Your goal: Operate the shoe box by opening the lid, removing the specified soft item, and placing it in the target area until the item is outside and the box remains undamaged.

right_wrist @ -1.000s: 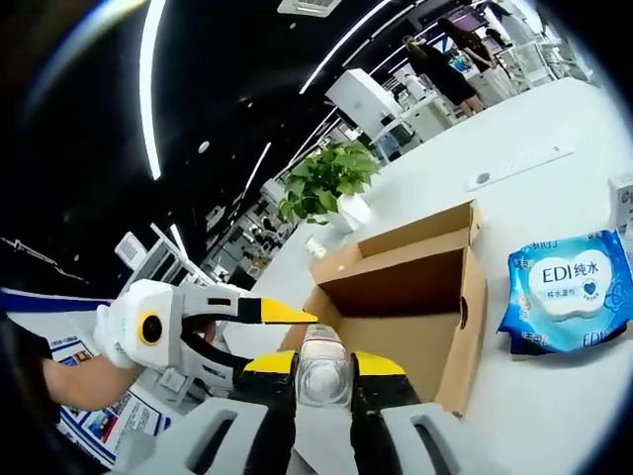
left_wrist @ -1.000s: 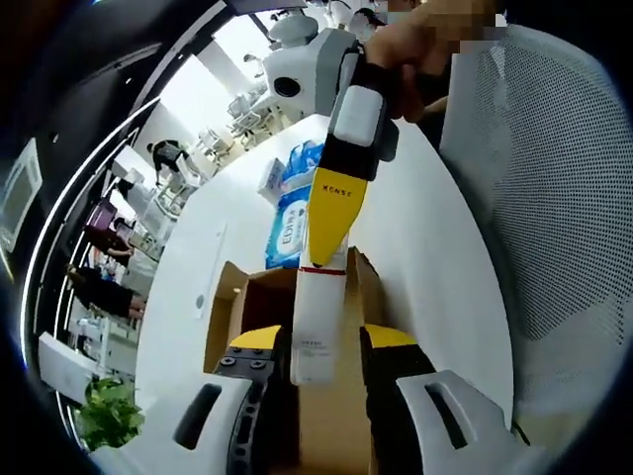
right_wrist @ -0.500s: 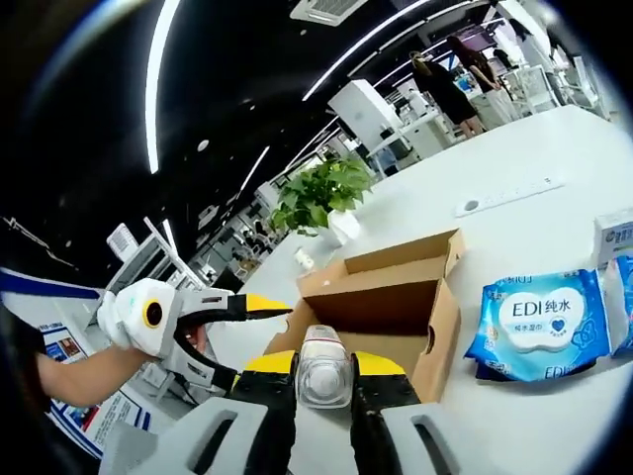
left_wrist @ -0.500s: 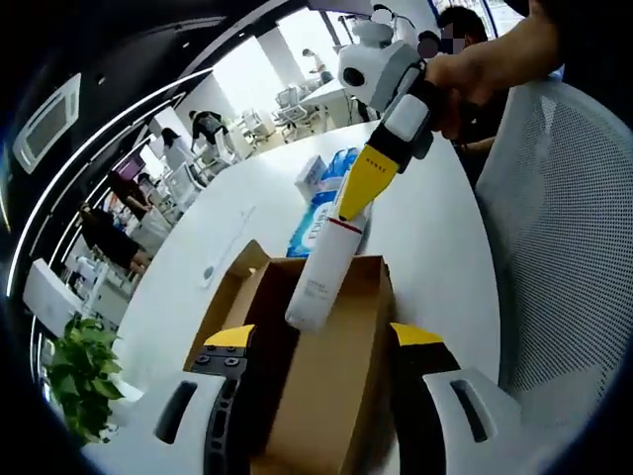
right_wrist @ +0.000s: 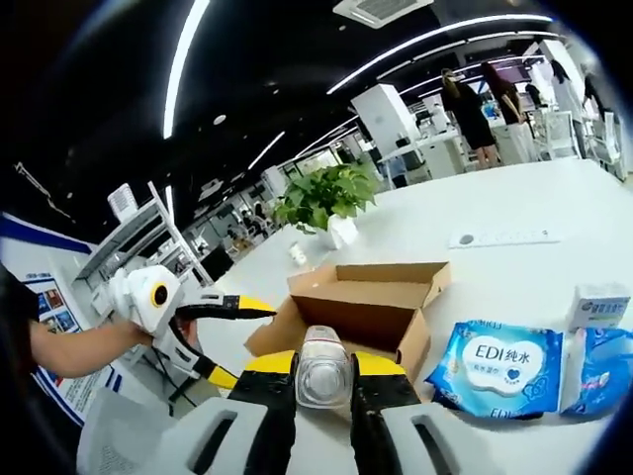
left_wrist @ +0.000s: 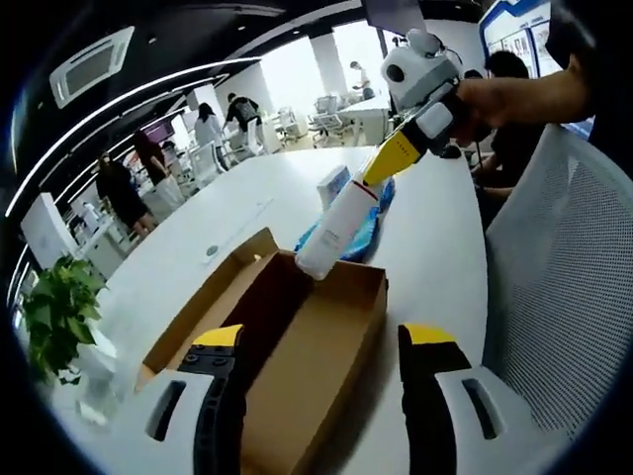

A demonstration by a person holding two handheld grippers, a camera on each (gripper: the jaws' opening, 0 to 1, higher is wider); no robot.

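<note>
White plastic tube with a red band (left_wrist: 336, 235) sits clamped by its upper end in the right hand-held gripper (left_wrist: 394, 158), which holds it above the far end of the open brown cardboard shoe box (left_wrist: 297, 346). In the left gripper view the tube's long axis slants from the yellow jaws at upper right down to its free end at lower left, and that free end overlaps the box's far rim. In the right gripper view the tube (right_wrist: 323, 367) is seen end-on between the jaws, with the box (right_wrist: 356, 307) beyond it.

The left hand-held gripper (left_wrist: 326, 341) stands with jaws apart and holds nothing, flanking the near end of the box. The right one is therefore the nearer to the tube.

Judged from this, the tube is out of the box but not yet set down. The white bench (right_wrist: 514, 213) beside the blue wet-wipe packs (right_wrist: 495, 361) lies away from the box opening.
</note>
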